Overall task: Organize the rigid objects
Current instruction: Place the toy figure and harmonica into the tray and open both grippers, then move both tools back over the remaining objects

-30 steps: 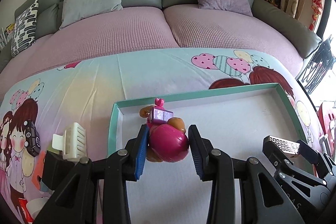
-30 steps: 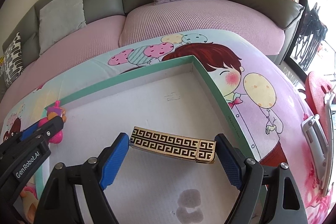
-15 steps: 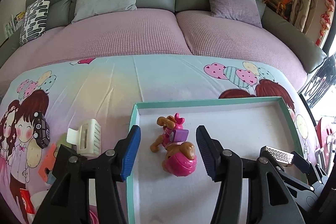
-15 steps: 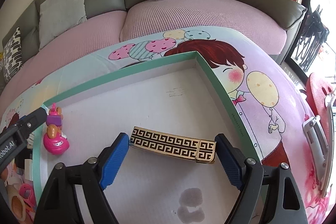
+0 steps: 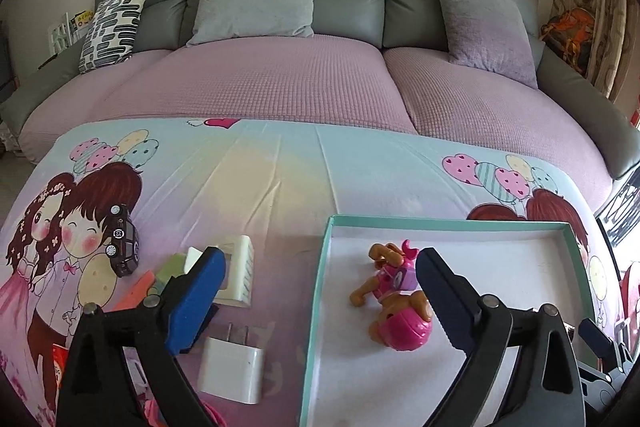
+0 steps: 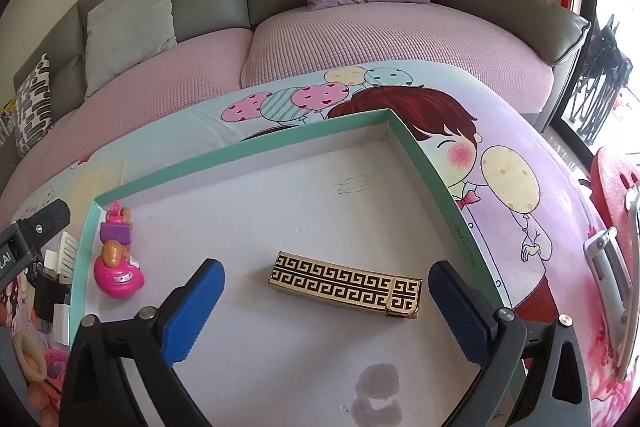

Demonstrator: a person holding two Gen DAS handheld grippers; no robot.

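In lower centre of both views, left gripper (image 5: 320, 291) and right gripper (image 6: 326, 303) fingers apart, empty. Pup toy (image 5: 394, 303) & gold lighter (image 6: 346, 283) lie in tray (image 6: 240, 157). Next prob. charger (image 5: 232, 373), lower left: needs reach + close.

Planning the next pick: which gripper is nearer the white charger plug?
Left. The left gripper is open just above the white charger plug; the right gripper is open over the box by the patterned lighter.

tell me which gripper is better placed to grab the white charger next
Left. The left gripper is open, with the white charger just below its left finger outside the tray. The right gripper hovers over the tray interior.
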